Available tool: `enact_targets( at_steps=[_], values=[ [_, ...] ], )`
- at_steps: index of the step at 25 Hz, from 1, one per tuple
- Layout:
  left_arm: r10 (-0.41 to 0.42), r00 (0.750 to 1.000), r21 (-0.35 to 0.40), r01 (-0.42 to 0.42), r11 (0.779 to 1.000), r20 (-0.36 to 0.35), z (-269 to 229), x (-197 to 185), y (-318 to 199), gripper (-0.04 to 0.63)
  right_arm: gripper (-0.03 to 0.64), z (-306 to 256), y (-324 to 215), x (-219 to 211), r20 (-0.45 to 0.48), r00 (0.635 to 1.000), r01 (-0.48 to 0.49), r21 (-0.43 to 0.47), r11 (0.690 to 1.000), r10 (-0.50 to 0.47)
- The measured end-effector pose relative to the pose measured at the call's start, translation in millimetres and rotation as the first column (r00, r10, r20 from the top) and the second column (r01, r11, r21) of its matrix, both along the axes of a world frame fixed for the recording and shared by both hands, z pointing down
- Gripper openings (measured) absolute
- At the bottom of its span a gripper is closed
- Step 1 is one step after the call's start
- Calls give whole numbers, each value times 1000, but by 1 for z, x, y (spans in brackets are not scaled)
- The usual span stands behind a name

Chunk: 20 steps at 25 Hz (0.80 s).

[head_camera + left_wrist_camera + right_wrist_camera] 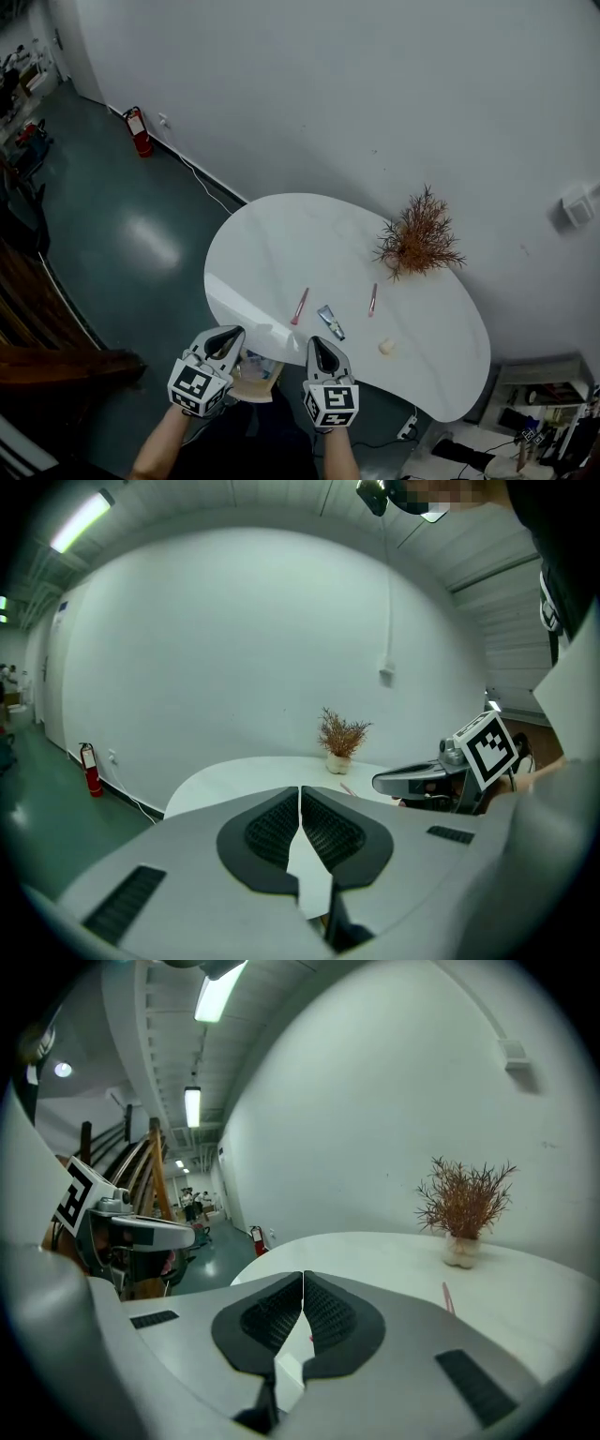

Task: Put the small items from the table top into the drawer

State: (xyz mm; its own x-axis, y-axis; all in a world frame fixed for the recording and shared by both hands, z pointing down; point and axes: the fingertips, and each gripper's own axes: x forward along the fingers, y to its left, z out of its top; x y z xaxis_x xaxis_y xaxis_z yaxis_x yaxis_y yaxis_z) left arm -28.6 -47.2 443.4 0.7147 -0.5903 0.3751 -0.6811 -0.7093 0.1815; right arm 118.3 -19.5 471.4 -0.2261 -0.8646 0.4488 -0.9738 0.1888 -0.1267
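Observation:
On the white rounded table point(281, 234) lie a red pen point(300, 306), a small grey tube point(330, 322), a pink pen point(373, 299) and a small beige lump point(385, 347). Both grippers hover side by side over the table's near edge, apart from all of these. My left gripper point(228, 336) is shut and empty, its pads meeting in the left gripper view point(300, 799). My right gripper point(317, 343) is also shut with nothing in it point(304, 1283). The pink pen point(447, 1297) shows to its right.
A dried plant in a small pot point(419, 234) stands at the table's far right. A light wooden drawer-like box point(255, 378) shows under the near edge between the grippers. A fire extinguisher point(140, 131) stands by the wall, and dark wooden stairs point(37, 347) are on the left.

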Motion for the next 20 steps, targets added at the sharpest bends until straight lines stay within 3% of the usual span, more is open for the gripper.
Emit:
enact_targets(
  at_steps=[12, 20],
  values=[
    [-6, 999, -120, 12, 993, 49, 63, 24, -41, 25, 28, 74, -52, 16, 30, 999, 42, -150, 988, -38],
    [3, 998, -162, 8, 987, 66, 86, 35, -55, 25, 28, 108, -74, 18, 67, 997, 62, -217, 974, -48]
  ],
)
